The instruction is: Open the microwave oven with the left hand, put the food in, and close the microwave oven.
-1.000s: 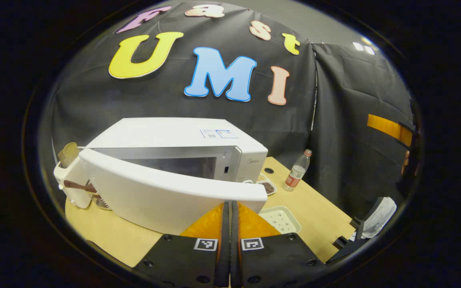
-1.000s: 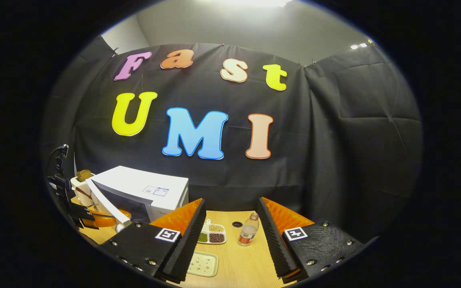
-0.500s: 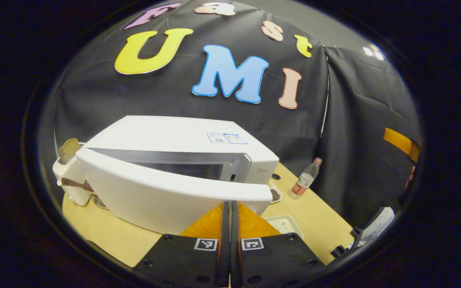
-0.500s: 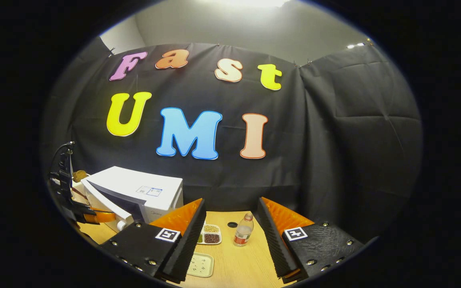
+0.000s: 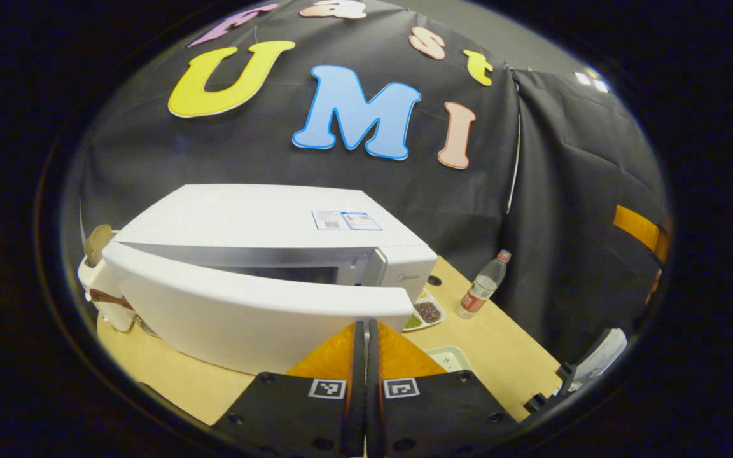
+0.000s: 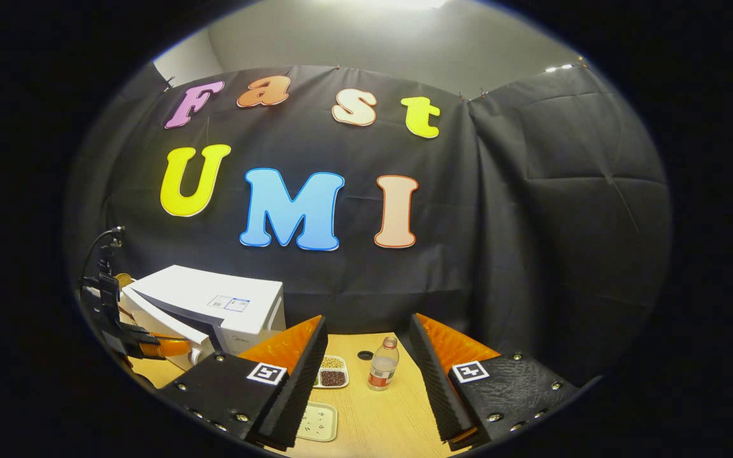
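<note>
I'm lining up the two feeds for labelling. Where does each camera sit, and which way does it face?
Left gripper view: rides the left gripper, fingers together against the part-open microwave door, facing the microwave.
Right gripper view: rides the right gripper, fingers apart above the table, facing the booth's back wall.
Shared: microwave, bottle, food tray.

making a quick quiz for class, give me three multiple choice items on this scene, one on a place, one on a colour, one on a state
1. Where does the bottle stand?
A. on the table
B. on top of the microwave
C. inside it

2. What colour is the microwave's casing?
A. black
B. white
C. red

3. How is the microwave door?
A. fully shut
B. taken off
C. partly open

Answers: 1 A, the bottle stands on the wooden top right of the microwave. 2 B, top and door are white. 3 C, a gap shows between door and front, with the left gripper at its edge.
</note>
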`<state>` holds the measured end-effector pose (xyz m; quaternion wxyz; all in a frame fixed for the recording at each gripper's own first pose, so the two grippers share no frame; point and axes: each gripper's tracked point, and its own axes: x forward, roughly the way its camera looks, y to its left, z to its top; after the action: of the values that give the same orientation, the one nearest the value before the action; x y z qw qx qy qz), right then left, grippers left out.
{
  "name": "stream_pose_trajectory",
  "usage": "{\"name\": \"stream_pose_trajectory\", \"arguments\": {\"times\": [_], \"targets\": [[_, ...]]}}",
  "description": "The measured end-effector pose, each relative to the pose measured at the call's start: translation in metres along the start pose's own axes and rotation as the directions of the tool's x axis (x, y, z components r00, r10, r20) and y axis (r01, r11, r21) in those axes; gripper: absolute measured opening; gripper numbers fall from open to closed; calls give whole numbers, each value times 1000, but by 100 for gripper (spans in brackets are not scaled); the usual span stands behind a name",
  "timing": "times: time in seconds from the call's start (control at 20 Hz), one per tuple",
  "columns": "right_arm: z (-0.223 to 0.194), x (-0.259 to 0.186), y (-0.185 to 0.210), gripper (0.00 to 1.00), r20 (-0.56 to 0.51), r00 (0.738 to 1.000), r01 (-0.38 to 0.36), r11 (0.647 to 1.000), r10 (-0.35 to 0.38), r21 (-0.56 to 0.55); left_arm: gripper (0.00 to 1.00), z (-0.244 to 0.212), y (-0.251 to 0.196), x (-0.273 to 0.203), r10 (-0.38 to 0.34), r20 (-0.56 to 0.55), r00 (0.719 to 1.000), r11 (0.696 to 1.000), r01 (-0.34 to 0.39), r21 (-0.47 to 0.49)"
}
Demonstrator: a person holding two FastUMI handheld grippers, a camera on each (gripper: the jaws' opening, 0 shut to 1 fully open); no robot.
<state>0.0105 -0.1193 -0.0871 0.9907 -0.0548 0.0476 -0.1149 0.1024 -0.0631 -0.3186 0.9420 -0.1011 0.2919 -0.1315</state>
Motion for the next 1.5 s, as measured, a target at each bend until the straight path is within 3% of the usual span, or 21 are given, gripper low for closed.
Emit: {"name": "stream_pose_trajectory", "arguments": {"times": [1.5], "targets": [[0, 12, -10, 80, 2, 1000, 20, 999, -20, 34, 7, 32, 8, 43, -5, 18, 1000, 997, 6, -73]]}}
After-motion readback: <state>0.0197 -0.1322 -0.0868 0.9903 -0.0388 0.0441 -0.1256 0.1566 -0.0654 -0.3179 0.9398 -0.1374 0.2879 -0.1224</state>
